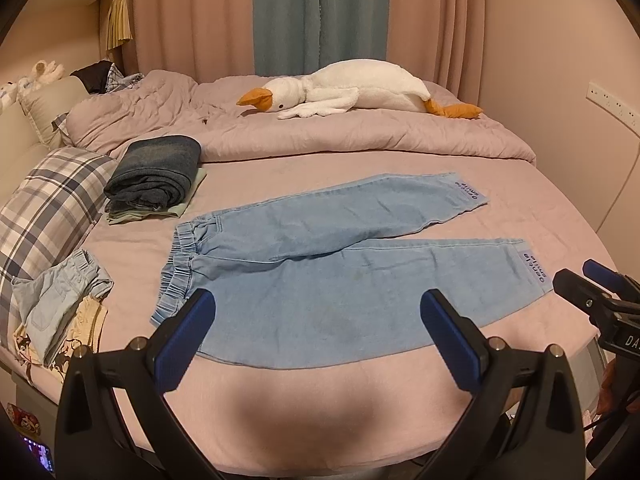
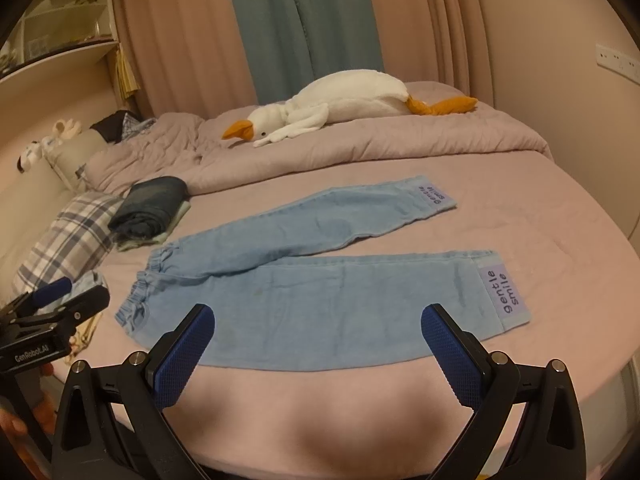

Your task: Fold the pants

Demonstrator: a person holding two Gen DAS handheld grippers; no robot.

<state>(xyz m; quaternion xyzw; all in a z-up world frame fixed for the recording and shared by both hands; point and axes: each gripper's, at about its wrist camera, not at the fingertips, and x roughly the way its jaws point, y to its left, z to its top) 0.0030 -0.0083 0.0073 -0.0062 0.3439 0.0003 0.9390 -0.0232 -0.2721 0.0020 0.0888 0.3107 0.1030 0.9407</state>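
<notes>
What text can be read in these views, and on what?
"gentle smile": patch on the near cuff of the pants.
"gentle smile": far cuff, smaller.
"GenRobot.AI": left gripper body.
"DA", cut off: right gripper body.
Red box print: unreadable.

Soft cloth on the bed, hard matt plastic on the tools

The pants [image 1: 320, 280] are matt, pale denim with a gathered elastic waist; the sheet [image 1: 320, 400] is smooth cloth, the goose [image 1: 360, 88] fluffy plush; the gripper pads [image 2: 184, 360] show a knurled blue surface on black matt frames.
</notes>
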